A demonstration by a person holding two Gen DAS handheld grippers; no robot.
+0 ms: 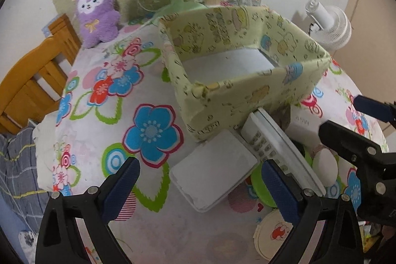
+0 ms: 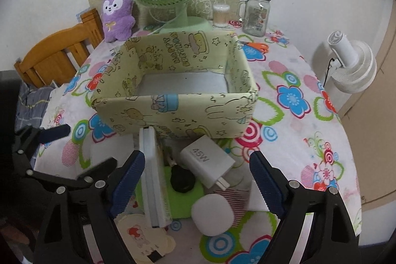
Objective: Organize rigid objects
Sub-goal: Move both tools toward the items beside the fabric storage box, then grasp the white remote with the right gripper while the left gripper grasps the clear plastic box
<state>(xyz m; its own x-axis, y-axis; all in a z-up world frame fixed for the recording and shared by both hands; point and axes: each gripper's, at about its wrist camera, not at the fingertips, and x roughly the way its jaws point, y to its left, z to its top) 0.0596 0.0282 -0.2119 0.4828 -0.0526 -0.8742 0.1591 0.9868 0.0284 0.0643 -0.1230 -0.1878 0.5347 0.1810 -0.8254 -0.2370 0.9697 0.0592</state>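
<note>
**Both grippers wide over the pile, box empty**

We had the left gripper [image 1: 200, 180] spread wide, holding nothing, hovering over the flat white case [image 1: 215, 172] near the desk's [image 1: 99, 115] front edge. Our right gripper [image 2: 198, 177] gaped just as wide, empty too, above the 45W charger [image 2: 206, 160] and the round white puck [image 2: 212, 214]. The calculator [image 2: 152, 177] stood on edge between them, touching the patterned box's [image 2: 173, 113] front wall. We saw only bare white floor inside that box.
</note>
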